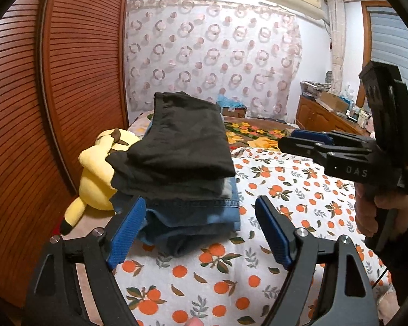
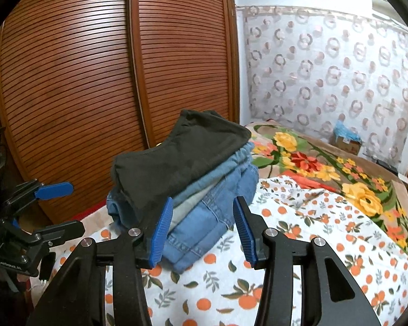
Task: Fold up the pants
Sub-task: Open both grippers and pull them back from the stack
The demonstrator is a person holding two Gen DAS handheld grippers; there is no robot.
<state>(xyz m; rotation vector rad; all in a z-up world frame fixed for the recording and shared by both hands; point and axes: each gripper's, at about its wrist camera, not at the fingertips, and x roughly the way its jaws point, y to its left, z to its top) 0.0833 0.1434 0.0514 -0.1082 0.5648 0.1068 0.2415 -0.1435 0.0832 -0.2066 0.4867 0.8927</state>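
Observation:
Folded black pants [image 1: 182,138] lie on top of a stack of folded blue jeans [image 1: 198,217] on the bed. The stack also shows in the right wrist view, black pants [image 2: 174,160] over jeans [image 2: 215,217]. My left gripper [image 1: 201,231] is open and empty, just in front of the stack. My right gripper [image 2: 204,228] is open and empty, close to the stack's near corner. The right gripper also shows in the left wrist view [image 1: 307,141], to the right of the stack, held in a hand. The left gripper shows at the left edge of the right wrist view [image 2: 59,206], open.
An orange-print sheet [image 1: 285,190] covers the bed, with a flowered blanket [image 2: 326,168] behind. A yellow plush toy [image 1: 98,179] lies left of the stack against the brown slatted wardrobe [image 1: 54,108]. A wooden cabinet [image 1: 326,116] with clutter stands at the far right.

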